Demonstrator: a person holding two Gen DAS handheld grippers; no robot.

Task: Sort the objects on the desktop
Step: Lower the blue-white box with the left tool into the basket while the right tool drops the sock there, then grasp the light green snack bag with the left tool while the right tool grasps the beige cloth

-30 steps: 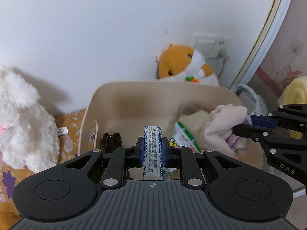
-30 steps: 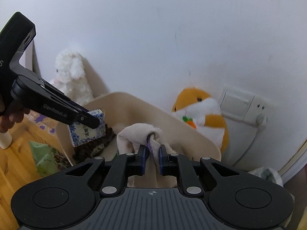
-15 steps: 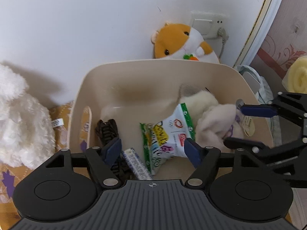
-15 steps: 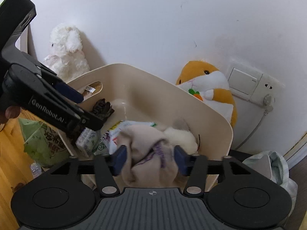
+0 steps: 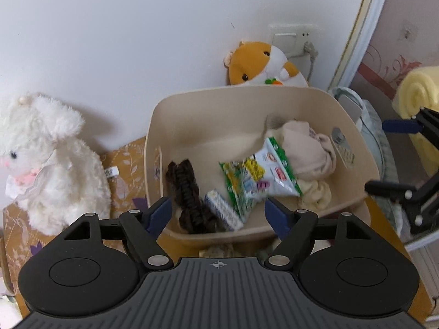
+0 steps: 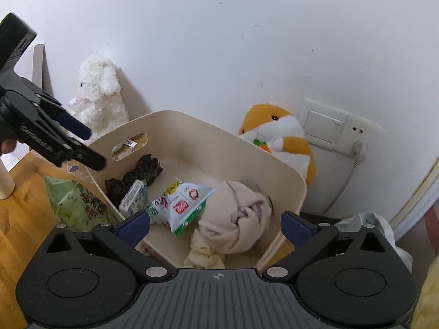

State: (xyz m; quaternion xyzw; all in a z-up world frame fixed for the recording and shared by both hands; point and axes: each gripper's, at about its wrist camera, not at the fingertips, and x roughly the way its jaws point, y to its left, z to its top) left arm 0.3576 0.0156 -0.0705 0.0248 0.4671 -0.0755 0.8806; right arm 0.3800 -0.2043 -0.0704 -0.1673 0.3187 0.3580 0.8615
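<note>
A beige bin stands against the wall. In it lie a blue-and-white carton, a green-and-white snack bag, a pinkish cloth, a yellowish cloth and a dark braided hair piece. My left gripper is open and empty above the bin's near edge. My right gripper is open and empty above the bin's right side.
A white plush lamb sits left of the bin, an orange hamster plush behind it by a wall socket. A green packet lies on the wooden table. A yellow roll is at right.
Both grippers opened and pulled back. The left let the carton go into the bin; the right let the pinkish cloth go into the bin.
</note>
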